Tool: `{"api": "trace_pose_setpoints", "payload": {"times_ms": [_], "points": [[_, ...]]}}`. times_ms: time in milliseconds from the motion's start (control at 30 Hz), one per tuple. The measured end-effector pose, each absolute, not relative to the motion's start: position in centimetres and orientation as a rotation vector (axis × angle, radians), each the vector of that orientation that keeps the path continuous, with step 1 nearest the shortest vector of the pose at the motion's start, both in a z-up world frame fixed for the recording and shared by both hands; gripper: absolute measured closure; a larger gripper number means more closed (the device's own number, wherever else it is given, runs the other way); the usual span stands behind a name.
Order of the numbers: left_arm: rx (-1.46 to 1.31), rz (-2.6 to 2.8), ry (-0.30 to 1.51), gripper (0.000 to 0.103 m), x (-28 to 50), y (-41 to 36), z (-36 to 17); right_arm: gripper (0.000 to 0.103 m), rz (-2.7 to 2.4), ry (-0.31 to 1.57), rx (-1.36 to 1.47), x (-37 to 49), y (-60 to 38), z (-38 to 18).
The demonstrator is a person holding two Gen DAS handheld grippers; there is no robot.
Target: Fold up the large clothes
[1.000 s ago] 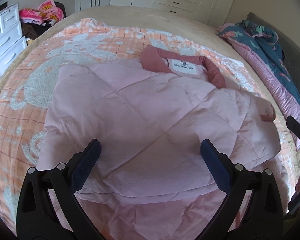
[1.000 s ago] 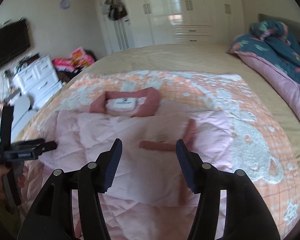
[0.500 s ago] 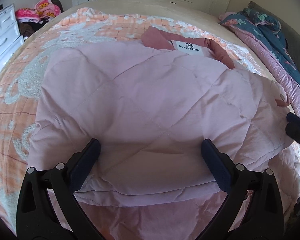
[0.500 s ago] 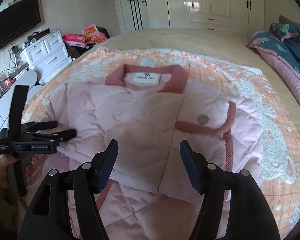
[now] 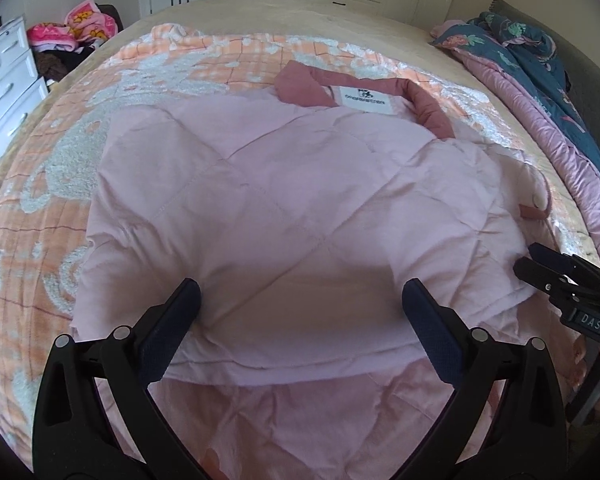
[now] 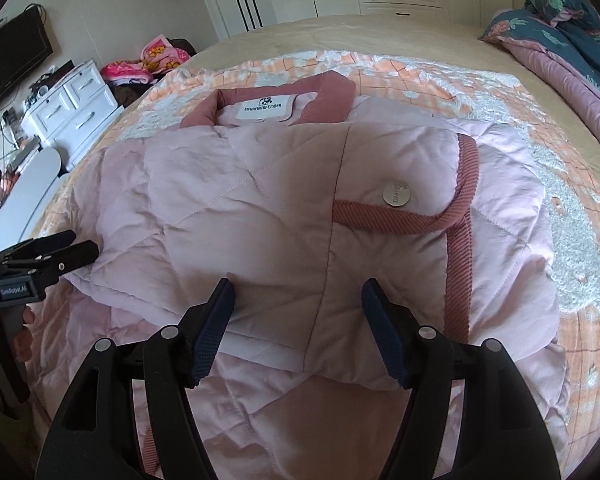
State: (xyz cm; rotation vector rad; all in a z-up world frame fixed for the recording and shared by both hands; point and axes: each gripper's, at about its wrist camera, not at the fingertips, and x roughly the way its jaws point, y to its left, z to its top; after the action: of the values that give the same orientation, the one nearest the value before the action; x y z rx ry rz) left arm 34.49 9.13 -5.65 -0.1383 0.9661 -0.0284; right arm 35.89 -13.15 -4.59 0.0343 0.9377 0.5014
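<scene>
A pale pink quilted jacket [image 5: 280,184] lies on the bed, its sides folded in over the middle, its dark pink collar [image 5: 300,84] and white label at the far end. My left gripper [image 5: 300,286] hovers open over the near left part of it, nothing between its fingers. My right gripper [image 6: 298,286] hangs just above the folded right panel [image 6: 280,200]; its jaws are opening and the pads press on nothing. A snap button [image 6: 396,194] and ribbed pink trim [image 6: 458,272] show on that panel. Each gripper shows at the edge of the other's view: right gripper [image 5: 556,276], left gripper [image 6: 56,252].
An orange and white blanket [image 5: 60,140] lies under the jacket on a beige bed. A rolled blue and pink quilt [image 6: 572,52] runs along the right side. White drawers [image 6: 72,108] and a heap of pink clothes [image 5: 80,28] stand past the left edge.
My right gripper has sunk toward the jacket and its jaws have spread wider. The jacket fills more of both views. The left gripper stays open.
</scene>
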Motion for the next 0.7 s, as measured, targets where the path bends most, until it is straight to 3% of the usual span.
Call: {"api": "trace_pose_setpoints", "payload": {"times_ms": [267, 400, 700], "points": [[-0.151, -0.057, 0.945, 0.009, 33.4, 8.6, -3.9, 0.010, 0.484, 0.876, 0.077, 34.5, -14.3, -1.8], [-0.147, -0.066, 0.937, 0.009, 32.9, 8.4, -3.2, 0.005, 0.480, 0.834, 0.067, 33.5, -14.5, -0.5], [-0.149, -0.061, 0.904, 0.009, 31.6, 8.8, -1.1, 0.004, 0.481, 0.794, 0.077, 31.8, -15.3, 1.5]]}}
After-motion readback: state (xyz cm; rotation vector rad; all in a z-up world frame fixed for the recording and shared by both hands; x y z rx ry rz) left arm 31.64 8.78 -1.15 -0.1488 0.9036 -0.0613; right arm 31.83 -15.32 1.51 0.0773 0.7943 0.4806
